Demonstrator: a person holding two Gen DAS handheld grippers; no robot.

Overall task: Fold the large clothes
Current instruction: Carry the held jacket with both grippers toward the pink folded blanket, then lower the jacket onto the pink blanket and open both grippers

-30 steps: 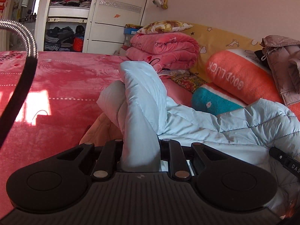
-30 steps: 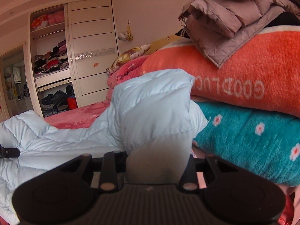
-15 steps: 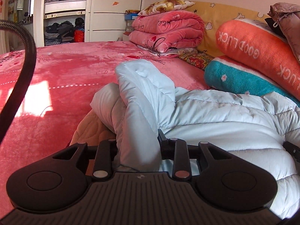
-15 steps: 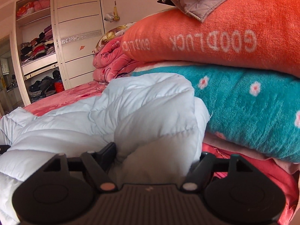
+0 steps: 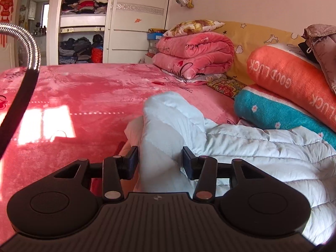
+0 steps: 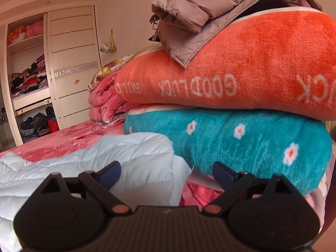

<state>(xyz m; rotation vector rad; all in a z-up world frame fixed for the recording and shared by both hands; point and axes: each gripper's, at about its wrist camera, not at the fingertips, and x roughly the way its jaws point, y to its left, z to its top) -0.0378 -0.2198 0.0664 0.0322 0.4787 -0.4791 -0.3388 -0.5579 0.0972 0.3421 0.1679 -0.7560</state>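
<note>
- The step in hand is judged to be the release after a fold: the pale blue down jacket [image 5: 262,149] lies on the pink bed cover [image 5: 84,96], with one bunched part of it standing upright between the jaws of the left gripper [image 5: 160,161].
- The left jaws are opening; the upright fold of the jacket is still between them, and whether the pads still touch the fabric cannot be told, though no pinch is seen.
- The jaws of the right gripper [image 6: 167,173] are spread wide and opening further; the edge of the jacket [image 6: 130,157] lies between and just beyond them, with clear gaps on both sides, so nothing is held there.
- The next move is judged to call for both grippers to be drawn clear of the padding without the fold being dragged open, after which a fresh edge would have to be found and pinched. Springy, slippery down fabric is likely to unfold by itself.
- Just beside the jacket, on its right, a teal flowered blanket [image 6: 241,138] is stacked under an orange "GOOD LUCK" blanket [image 6: 241,67], with a folded mauve jacket [image 6: 199,21] on top; little room is left on that side.
- Further off, rolled pink blankets [image 5: 193,54] and a wardrobe [image 5: 84,21] with open shelves are seen.
- A flexible metal hose [image 5: 27,42] crosses the left-wrist view at its left edge, well apart from the jacket.
</note>
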